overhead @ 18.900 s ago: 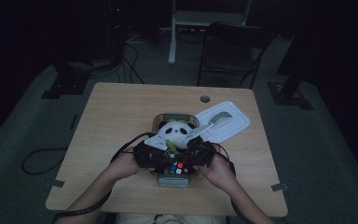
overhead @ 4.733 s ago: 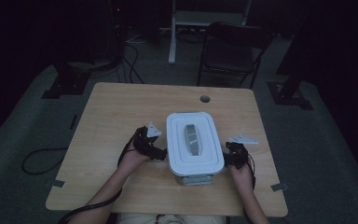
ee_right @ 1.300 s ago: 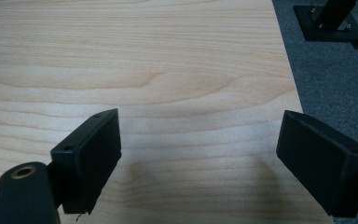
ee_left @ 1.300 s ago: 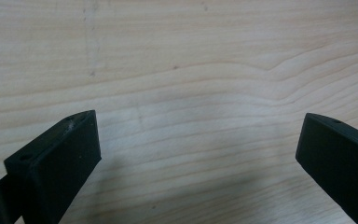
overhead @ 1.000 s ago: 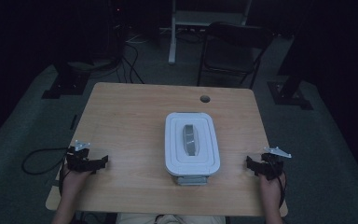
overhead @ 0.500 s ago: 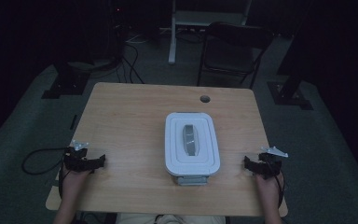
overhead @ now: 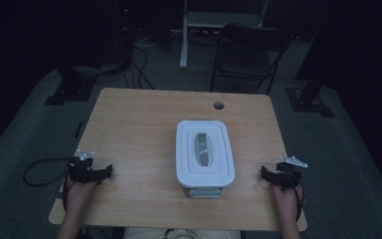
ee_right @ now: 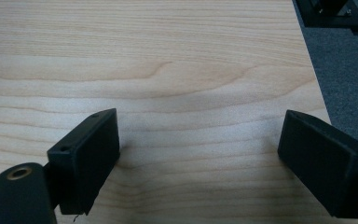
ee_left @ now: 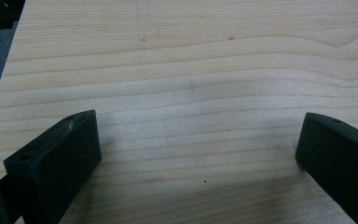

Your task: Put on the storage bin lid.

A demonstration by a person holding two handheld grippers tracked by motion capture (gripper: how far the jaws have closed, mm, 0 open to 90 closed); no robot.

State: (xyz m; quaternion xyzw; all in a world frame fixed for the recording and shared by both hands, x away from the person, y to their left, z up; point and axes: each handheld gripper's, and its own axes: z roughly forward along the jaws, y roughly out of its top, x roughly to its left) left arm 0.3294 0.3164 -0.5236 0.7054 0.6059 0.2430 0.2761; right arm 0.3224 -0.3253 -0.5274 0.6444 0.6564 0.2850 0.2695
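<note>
High view: wooden table point(overhead: 129, 124), lidded box point(overhead: 204, 159) centred; room dim, perhaps carpeted.

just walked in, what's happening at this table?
A person holds a two-jaw gripper in each hand. The left gripper and right gripper sit at opposite edges of the wooden table, jaws open, gripping nothing. Between them, mid-table, stands a white lidded container, lid on, well apart from both grippers. It looks like a pause or the end of the work.
</note>
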